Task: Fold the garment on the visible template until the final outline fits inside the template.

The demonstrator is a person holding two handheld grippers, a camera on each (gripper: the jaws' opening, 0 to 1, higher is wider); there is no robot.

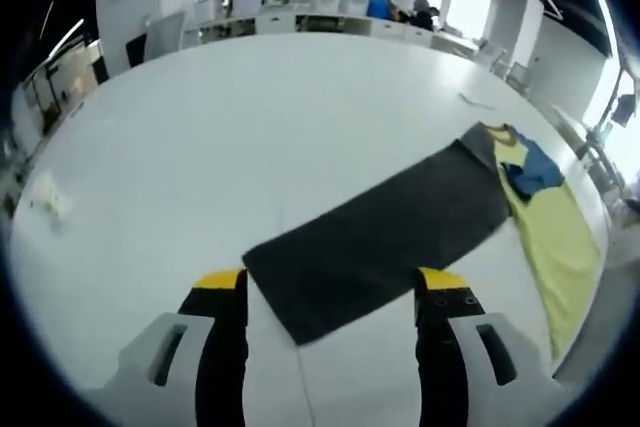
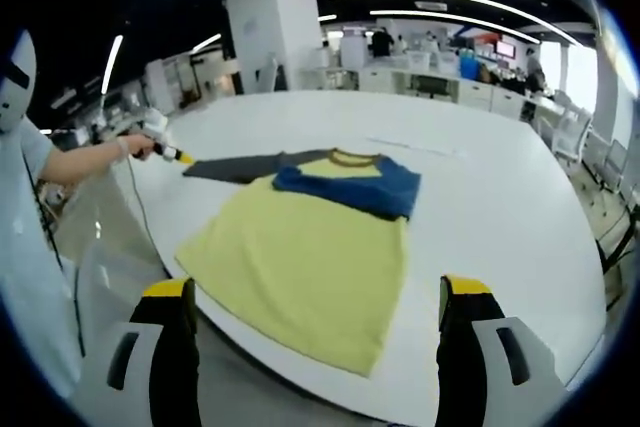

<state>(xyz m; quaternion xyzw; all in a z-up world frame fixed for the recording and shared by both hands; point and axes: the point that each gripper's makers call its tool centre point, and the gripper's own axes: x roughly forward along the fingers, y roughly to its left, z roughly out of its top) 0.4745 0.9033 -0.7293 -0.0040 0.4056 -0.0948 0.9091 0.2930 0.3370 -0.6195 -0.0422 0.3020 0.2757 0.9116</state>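
Note:
A yellow T-shirt with blue sleeves lies flat on the white table. One blue sleeve is folded across its chest, below the brown collar. The dark grey template mat lies beside the shirt at its collar end, and the shirt's top edge just overlaps it. My left gripper stands open over the mat's near end, nothing between its yellow-tipped jaws. My right gripper is open above the shirt's hem at the table's edge. In the right gripper view, the left gripper is held by a hand at the mat.
A person stands at the table's left side in the right gripper view. A small white object lies far left on the table. Office desks and chairs stand beyond the far edge.

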